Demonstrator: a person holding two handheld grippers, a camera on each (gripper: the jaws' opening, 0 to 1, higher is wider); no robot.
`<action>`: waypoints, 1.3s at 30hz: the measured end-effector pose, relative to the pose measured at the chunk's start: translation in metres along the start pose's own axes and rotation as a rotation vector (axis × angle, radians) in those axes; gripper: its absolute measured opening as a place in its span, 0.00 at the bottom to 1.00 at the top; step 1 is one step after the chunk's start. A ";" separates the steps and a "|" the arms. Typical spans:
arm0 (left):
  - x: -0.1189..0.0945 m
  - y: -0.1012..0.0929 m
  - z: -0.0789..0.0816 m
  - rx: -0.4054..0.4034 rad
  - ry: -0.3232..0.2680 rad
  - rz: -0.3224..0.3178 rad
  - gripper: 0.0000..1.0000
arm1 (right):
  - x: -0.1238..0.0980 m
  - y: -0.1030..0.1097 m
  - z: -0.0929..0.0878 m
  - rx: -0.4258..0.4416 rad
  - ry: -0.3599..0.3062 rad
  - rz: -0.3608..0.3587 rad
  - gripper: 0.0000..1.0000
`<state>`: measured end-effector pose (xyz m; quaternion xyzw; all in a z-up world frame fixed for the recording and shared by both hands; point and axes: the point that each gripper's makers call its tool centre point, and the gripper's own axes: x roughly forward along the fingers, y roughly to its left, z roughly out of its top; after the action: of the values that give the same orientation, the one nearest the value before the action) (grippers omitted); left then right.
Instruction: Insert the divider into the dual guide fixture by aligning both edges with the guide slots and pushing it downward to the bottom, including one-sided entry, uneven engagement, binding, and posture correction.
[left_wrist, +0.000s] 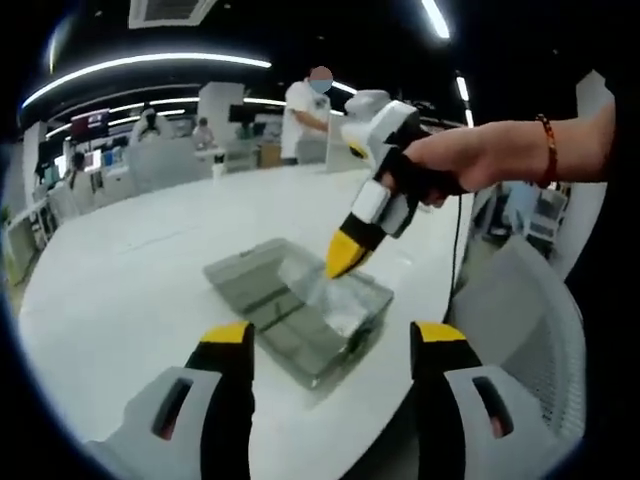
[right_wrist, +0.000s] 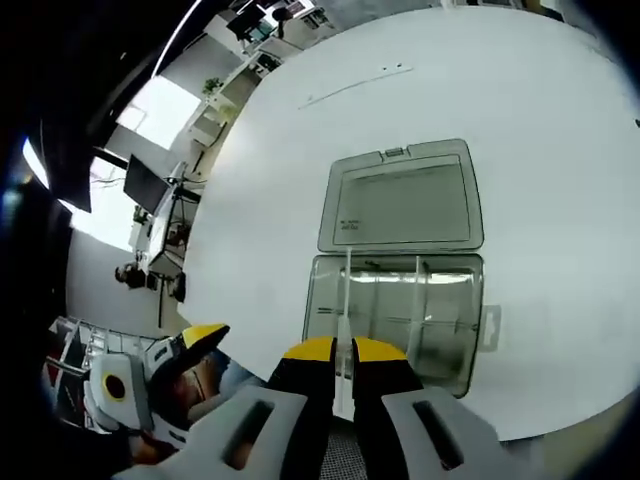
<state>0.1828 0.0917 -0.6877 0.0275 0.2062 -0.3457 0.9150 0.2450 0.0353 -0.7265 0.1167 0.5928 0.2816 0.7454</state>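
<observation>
Left gripper view: left gripper (left_wrist: 335, 345) at the bottom, yellow-tipped jaws wide apart, nothing between them, hanging over the near edge of the white table (left_wrist: 120, 290). Just past the jaws, at 12 o'clock from them, sat the clear plastic box (left_wrist: 300, 305) with its hinged lid (left_wrist: 245, 268) laid open flat toward 10 o'clock. The right gripper (left_wrist: 343, 258) came in from 2 o'clock, held by a person's hand (left_wrist: 470, 155) with a beaded bracelet (left_wrist: 547, 150) on the wrist, its yellow tips angled down onto the box's far side; the tips looked together there. A grey mesh chair (left_wrist: 530, 320) stood at 4 o'clock off the table edge. Farther back, at 12 o'clock, a person in a white shirt (left_wrist: 305, 120) stood by other desks under ceiling light strips. Right gripper view: right gripper (right_wrist: 343, 352) at 6 o'clock, jaws nearly together, pinching the near edge of a thin clear divider (right_wrist: 345, 300) that stood upright and ran from the tips toward 12 o'clock inside the box (right_wrist: 400, 320), at its left part, near the wall at 9 o'clock. How deep it sat in the guide slots could not be told. Box lid (right_wrist: 405, 200) lay open beyond at 12 o'clock. Left gripper (right_wrist: 195, 345) showed at 8 o'clock, off the table edge.
</observation>
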 end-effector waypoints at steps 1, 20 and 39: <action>0.000 0.001 0.000 -0.005 -0.003 -0.001 0.64 | 0.000 0.000 0.001 -0.001 0.000 -0.004 0.00; 0.002 0.015 0.002 -0.031 -0.039 -0.041 0.69 | 0.010 -0.005 0.003 0.002 0.076 -0.071 0.00; 0.007 0.018 0.005 -0.023 -0.053 -0.040 0.75 | 0.020 -0.005 -0.001 -0.054 0.170 -0.107 0.00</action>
<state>0.2008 0.0999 -0.6874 0.0037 0.1865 -0.3621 0.9133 0.2479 0.0420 -0.7462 0.0405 0.6515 0.2661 0.7093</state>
